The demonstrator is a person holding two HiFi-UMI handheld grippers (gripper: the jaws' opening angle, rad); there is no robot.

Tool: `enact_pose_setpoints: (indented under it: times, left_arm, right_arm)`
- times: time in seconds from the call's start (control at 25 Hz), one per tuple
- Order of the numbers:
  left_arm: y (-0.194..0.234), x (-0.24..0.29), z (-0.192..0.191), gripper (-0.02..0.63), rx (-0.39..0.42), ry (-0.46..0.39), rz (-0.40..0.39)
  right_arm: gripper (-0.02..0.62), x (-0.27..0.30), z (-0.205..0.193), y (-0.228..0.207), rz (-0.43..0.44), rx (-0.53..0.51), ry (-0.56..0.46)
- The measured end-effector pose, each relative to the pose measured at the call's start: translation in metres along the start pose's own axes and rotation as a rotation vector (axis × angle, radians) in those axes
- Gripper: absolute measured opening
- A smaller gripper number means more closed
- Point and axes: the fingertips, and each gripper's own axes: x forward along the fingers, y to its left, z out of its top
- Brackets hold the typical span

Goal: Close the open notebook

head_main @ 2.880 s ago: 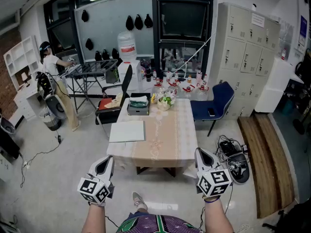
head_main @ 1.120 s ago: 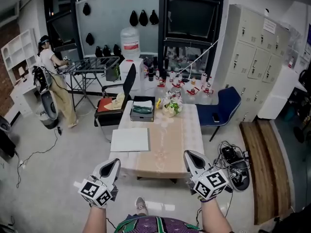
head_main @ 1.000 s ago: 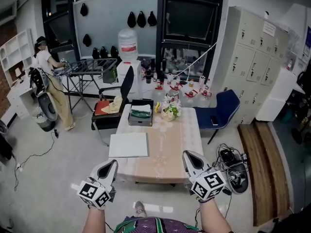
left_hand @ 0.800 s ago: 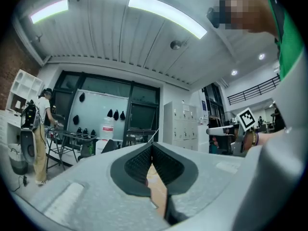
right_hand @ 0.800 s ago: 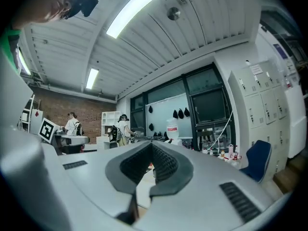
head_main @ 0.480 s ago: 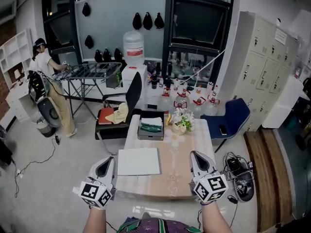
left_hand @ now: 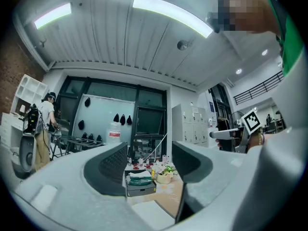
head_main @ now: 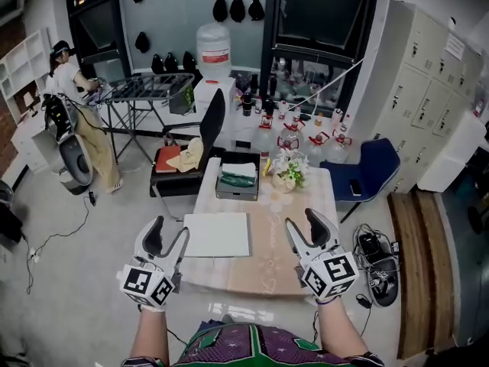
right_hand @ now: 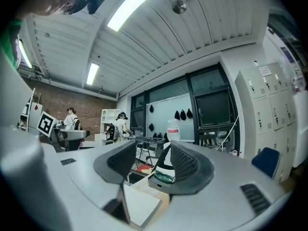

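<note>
Workroom, cloth-covered table (head_main: 294, 209) ahead: you had closed in on it and both grippers had just opened.

Since the earlier views the table had drawn nearer and filled more of the head view. At the left, your left gripper (head_main: 170, 232) had just been opening its jaws; they stood wide with nothing between them, short of the table's near edge. The notebook (head_main: 217, 235) lay flat and white on the table's left half, untouched, just beyond that gripper. Your right gripper (head_main: 303, 224) had likewise just been opening and gripped nothing. I judged the approach done and the closing not begun. No fold or spine showed on the notebook, so which cover to lift was hard to tell. The left gripper's inner jaw covered part of its near left edge, and both gripper views cut it off.
</note>
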Motion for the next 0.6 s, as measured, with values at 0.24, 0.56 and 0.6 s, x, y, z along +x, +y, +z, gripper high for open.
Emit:
enact_pose_setpoints:
  times: [0.24, 0.56, 0.6]
  left_arm:
    - [0.0, -0.004, -0.025, 0.278, -0.011, 0.048, 0.048]
    - [0.025, 0.002, -0.072, 0.275, -0.035, 0.159, 0.055]
    - [0.029, 0.004, -0.076, 0.274, -0.036, 0.164, 0.05]
  right_arm:
    - [0.207, 0.002, -0.016, -0.001, 0.029, 0.012, 0.019]
    - [0.207, 0.024, -0.04, 0.018, 0.061, -0.008, 0.077]
    - [0.207, 0.028, -0.042, 0.02, 0.06, -0.007, 0.083]
